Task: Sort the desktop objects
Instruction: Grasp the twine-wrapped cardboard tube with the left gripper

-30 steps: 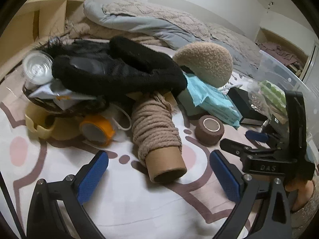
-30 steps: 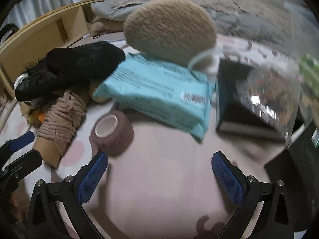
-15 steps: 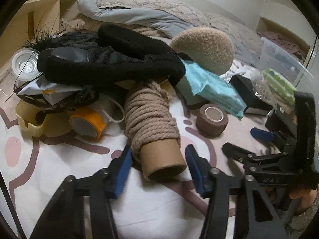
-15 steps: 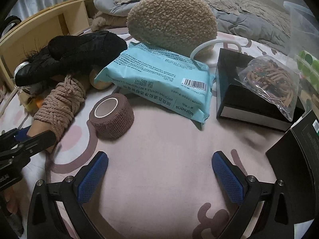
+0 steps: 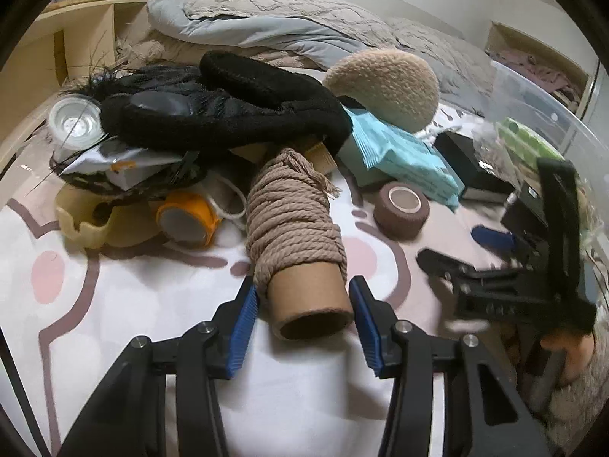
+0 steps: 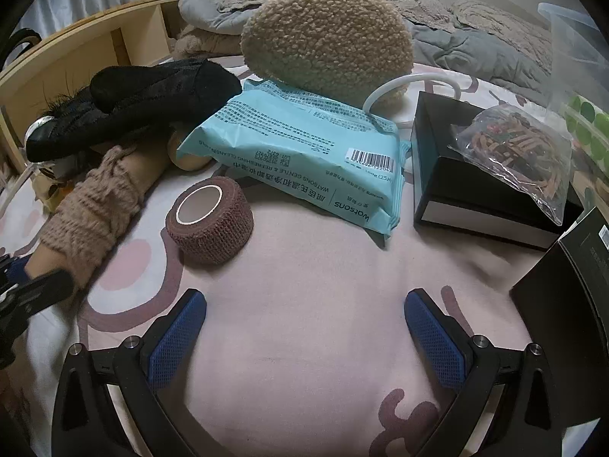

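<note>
Left gripper (image 5: 302, 314): jaws narrowed around the bare cardboard end of the rope spool (image 5: 295, 228); whether the pads touch it is hard to tell.
Right gripper (image 6: 304, 337): jaws wide apart over bare bedspread (image 6: 316, 285), holding nothing.
Rope spool: one, lying in the bedspread's middle; far end hidden under the black slippers (image 5: 228, 110).
Tape rolls: two, brown (image 6: 209, 221) and orange (image 5: 186, 221).
Wipes pack (image 6: 304, 148): one, far edge tucked under the fleece cushion (image 6: 327, 34).
Black box (image 6: 483, 190): one, partly covered by a bag of rubber bands (image 6: 521, 152).
</note>
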